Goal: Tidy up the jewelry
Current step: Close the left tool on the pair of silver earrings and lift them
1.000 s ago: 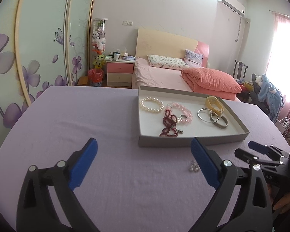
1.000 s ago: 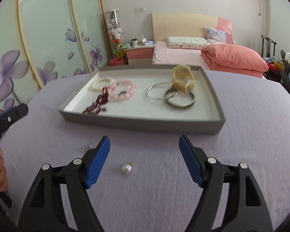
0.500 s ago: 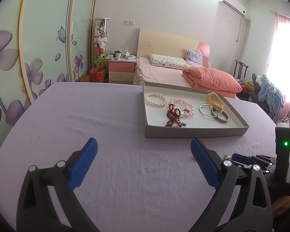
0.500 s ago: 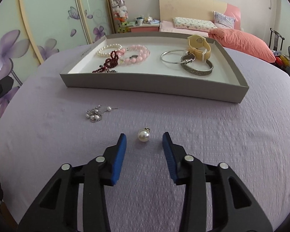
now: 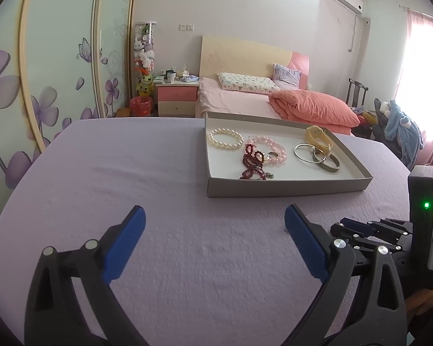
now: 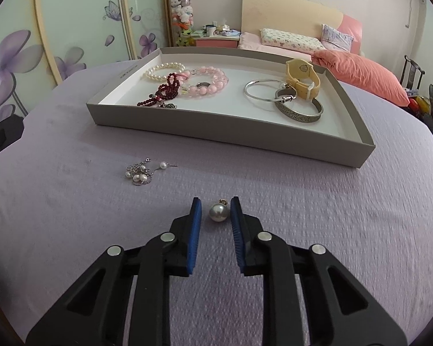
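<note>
Narrowed since before, right tool clenches pearl pendant on lilac bedspread; left tool released.

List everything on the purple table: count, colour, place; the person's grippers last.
grey cardboard tray: one, far side of table
purple tablecloth: one, covers table
beaded bracelets: three, white pearl, pink, dark red, tray's left
silver metal bangles: three, thin, small, engraved, tray's right
yellow wristwatch: one, tray's far right
pearl-and-chain cluster: one, silver-white, cloth before tray
round pearl pendant: one, white, between right jaws
left gripper: black, blue pads, jaws open, empty
right gripper: black, blue pads, jaws shut on pendant
</note>
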